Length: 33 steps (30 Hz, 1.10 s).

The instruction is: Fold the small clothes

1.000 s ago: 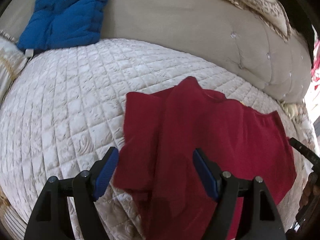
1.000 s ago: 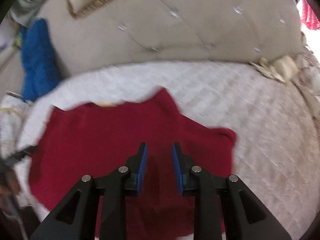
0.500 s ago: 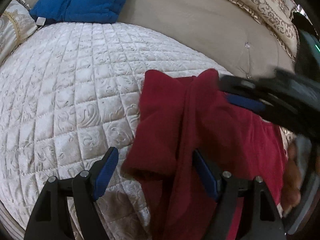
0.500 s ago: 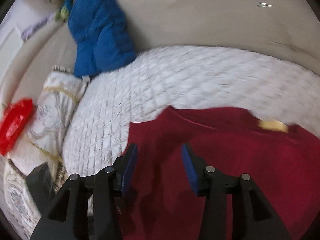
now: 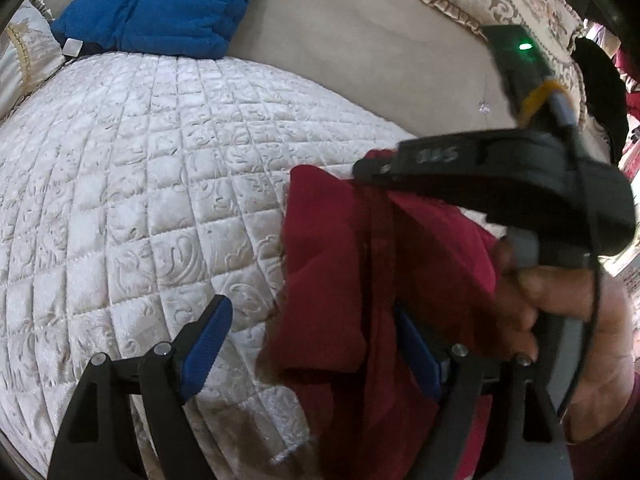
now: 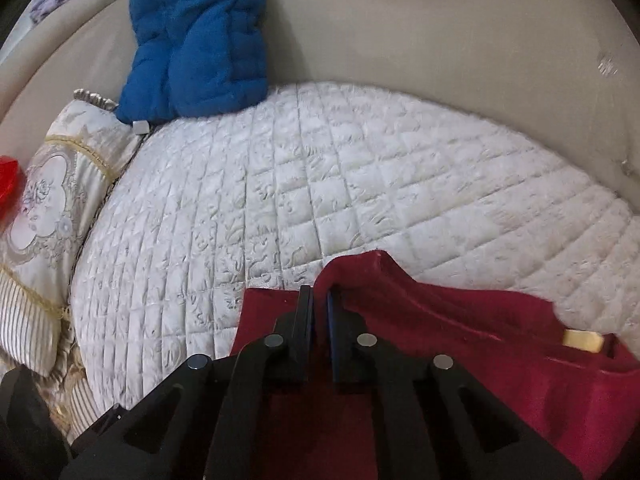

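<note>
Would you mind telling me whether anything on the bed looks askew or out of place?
Only the red garment looks untidy: it lies bunched and half folded on the quilt, one ridge of cloth pulled up where the right tool has pinched it. A blue padded item leans against the headboard. Nothing looks spilled or damaged.

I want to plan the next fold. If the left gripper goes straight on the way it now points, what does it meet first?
Most likely the red garment: its folded edge lies between the open fingers of the left gripper. The quilt is just under it. Depth is hard to judge in this view.
</note>
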{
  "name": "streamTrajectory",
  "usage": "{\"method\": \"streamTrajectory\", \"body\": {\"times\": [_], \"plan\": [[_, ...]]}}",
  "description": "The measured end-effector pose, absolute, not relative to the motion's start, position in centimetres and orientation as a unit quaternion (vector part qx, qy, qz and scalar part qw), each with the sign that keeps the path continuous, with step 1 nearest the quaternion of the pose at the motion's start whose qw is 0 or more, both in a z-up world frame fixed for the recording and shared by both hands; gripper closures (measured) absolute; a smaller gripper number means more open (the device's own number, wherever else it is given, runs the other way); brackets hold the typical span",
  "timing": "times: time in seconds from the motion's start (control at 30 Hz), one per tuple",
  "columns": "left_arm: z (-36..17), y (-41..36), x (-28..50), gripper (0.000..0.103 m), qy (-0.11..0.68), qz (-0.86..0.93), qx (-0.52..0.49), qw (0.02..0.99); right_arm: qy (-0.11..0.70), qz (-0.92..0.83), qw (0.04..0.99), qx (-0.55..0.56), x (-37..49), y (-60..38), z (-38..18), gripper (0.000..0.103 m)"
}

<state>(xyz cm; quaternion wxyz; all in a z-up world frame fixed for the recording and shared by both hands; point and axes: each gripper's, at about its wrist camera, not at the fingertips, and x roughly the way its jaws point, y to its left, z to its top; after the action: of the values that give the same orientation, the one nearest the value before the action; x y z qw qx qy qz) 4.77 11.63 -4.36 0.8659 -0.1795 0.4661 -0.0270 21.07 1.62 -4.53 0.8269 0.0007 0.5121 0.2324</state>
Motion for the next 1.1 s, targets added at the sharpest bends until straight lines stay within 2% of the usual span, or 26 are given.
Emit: {"method": "streamTrajectory", "body": {"times": [0.1, 0.17, 0.23, 0.4, 0.53, 0.77, 0.87, 0.93, 1.0, 1.1], "plan": [[-4.6, 11.9, 4.9, 0.018, 0.471, -0.027, -0.187, 0.862, 0.529, 0.240, 0.814, 0.002, 21.5, 2.3, -6.4, 0.103], [-4.6, 11.8, 4.9, 0.017, 0.470, -0.028, -0.185, 0.862, 0.519, 0.253, 0.816, 0.012, 21.0, 1.6, -5.6, 0.103], [-4.7, 11.8, 5.0, 0.017, 0.471, -0.028, -0.181, 0.863, 0.514, 0.275, 0.811, 0.042, 20.2, 0.3, -4.2, 0.093], [-4.7, 11.8, 5.1, 0.017, 0.472, -0.026, -0.181, 0.862, 0.482, 0.257, 0.835, 0.062, 17.7, -3.4, -2.6, 0.092], [-4.9, 11.5, 5.4, 0.016, 0.474, -0.020, -0.170, 0.864, 0.524, 0.215, 0.820, 0.081, 18.9, -4.7, -6.5, 0.093], [-4.9, 11.4, 5.3, 0.015, 0.472, -0.020, -0.168, 0.865, 0.512, 0.231, 0.825, 0.060, 18.3, -3.3, -3.6, 0.093], [-4.9, 11.4, 5.3, 0.015, 0.472, -0.020, -0.169, 0.865, 0.517, 0.246, 0.817, 0.066, 18.3, -2.9, -3.3, 0.085], [-4.9, 11.5, 5.3, 0.015, 0.472, -0.022, -0.171, 0.865, 0.537, 0.258, 0.800, 0.077, 18.6, -2.1, -3.7, 0.072], [-4.9, 11.7, 5.1, 0.015, 0.472, -0.024, -0.175, 0.864, 0.546, 0.256, 0.794, 0.073, 18.9, -1.1, -4.1, 0.065], [-4.9, 12.0, 4.5, 0.013, 0.472, -0.029, -0.181, 0.862, 0.555, 0.249, 0.793, 0.037, 19.6, 1.3, -4.5, 0.059]]}}
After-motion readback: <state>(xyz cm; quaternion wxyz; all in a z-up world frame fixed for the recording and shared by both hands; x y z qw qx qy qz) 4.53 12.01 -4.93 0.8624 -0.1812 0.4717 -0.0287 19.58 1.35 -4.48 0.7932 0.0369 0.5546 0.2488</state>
